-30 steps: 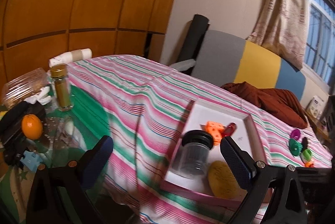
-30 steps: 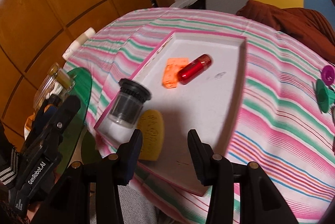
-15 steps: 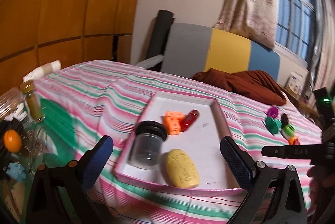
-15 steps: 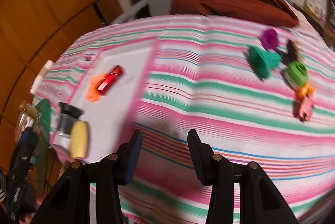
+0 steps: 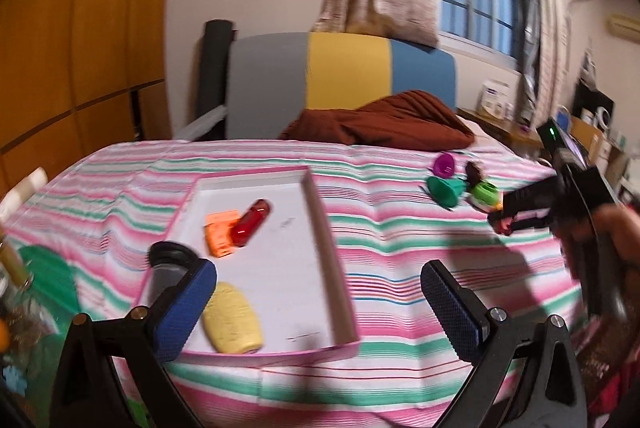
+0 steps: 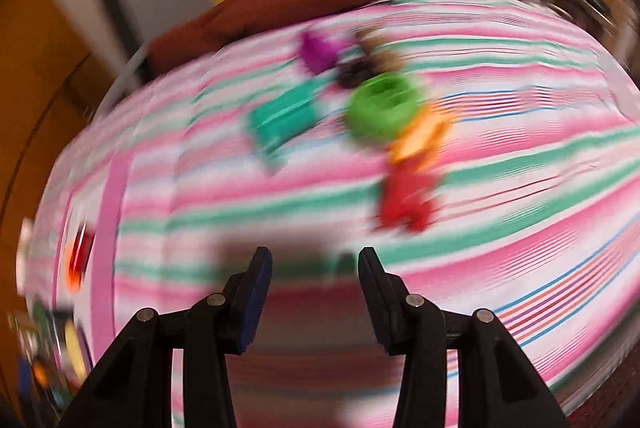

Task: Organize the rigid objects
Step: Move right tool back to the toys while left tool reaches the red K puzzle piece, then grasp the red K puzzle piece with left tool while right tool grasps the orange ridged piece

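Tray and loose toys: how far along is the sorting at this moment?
Four things already lie in the pink tray: jar, yellow piece, orange block, red capsule. Neither hand-held gripper, left or right, holds anything. A blurred cluster of toys waits on the striped cloth.

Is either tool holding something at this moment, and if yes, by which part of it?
Nothing is held. The left tool stands open above the pink tray, and the right tool is open and empty above the striped cloth, short of the toys.
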Tool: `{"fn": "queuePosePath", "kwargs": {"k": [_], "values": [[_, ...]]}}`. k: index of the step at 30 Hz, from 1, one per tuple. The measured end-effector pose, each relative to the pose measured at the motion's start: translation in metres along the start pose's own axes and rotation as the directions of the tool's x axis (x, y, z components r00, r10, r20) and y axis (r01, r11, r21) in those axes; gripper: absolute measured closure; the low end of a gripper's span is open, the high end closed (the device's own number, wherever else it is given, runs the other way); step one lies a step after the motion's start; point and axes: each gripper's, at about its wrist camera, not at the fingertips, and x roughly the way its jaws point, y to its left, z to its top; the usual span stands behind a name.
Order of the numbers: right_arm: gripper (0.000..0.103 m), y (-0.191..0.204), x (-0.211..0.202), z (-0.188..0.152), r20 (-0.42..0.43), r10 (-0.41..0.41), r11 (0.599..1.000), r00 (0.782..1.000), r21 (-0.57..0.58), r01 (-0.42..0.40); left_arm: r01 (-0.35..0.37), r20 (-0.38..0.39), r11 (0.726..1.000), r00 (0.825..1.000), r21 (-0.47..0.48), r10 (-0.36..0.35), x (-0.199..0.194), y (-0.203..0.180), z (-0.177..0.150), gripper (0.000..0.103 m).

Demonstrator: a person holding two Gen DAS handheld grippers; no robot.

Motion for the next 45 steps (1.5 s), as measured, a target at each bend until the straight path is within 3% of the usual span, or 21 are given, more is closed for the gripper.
{"fn": "queuePosePath", "kwargs": {"k": [3,6,14,20,25,27,29,36,41,45], "values": [[0.058,-0.037,0.001,0.026,0.021,-0.042,0.991,0.999,0.127,0.039,0.028,-0.007,0.999,1.0,0.024,-0.028,0.003,-0.013,0.005,0.0],[0.058,-0.065,0.009,0.05,0.022,-0.028,0.98,0.999,0.198,0.023,0.065,-0.023,0.997,0.998,0.039,-0.064,0.008,-0.026,0.009,0.0],[0.057,-0.077,0.035,0.079,0.018,0.095,0.977,0.995,0.192,-0.097,0.102,-0.068,0.988,0.993,0.12,-0.094,0.022,-0.059,0.007,0.0],[0.057,-0.075,0.044,0.081,0.005,0.129,0.971,0.992,0.203,-0.127,0.121,-0.099,0.984,0.989,0.132,-0.108,0.031,-0.071,0.003,0.0],[0.057,-0.074,0.051,0.077,-0.071,0.031,0.986,0.997,0.166,-0.018,0.126,-0.098,0.983,0.989,0.13,-0.114,0.039,-0.077,0.009,0.0],[0.058,-0.069,0.049,0.077,-0.062,-0.004,0.992,0.998,0.122,0.012,0.13,-0.101,0.983,0.988,0.13,-0.118,0.044,-0.08,0.012,0.0],[0.07,-0.066,0.048,0.079,-0.051,-0.032,0.997,0.998,0.073,0.036,0.131,-0.103,0.982,0.988,0.135,-0.117,0.049,-0.086,0.015,0.0],[0.077,-0.074,0.04,0.083,-0.009,-0.179,0.984,0.984,0.012,0.179,0.176,-0.132,0.972,0.979,0.156,-0.156,0.074,-0.116,0.028,0.0],[0.077,-0.095,0.045,0.083,-0.038,-0.145,0.985,0.989,0.091,0.148,0.238,-0.214,0.949,0.957,0.205,-0.194,0.114,-0.156,0.036,0.0],[0.077,-0.108,0.052,0.081,-0.073,-0.101,0.982,0.992,0.152,0.111,0.307,-0.253,0.906,0.938,0.293,-0.236,0.145,-0.196,0.039,0.0]]}}
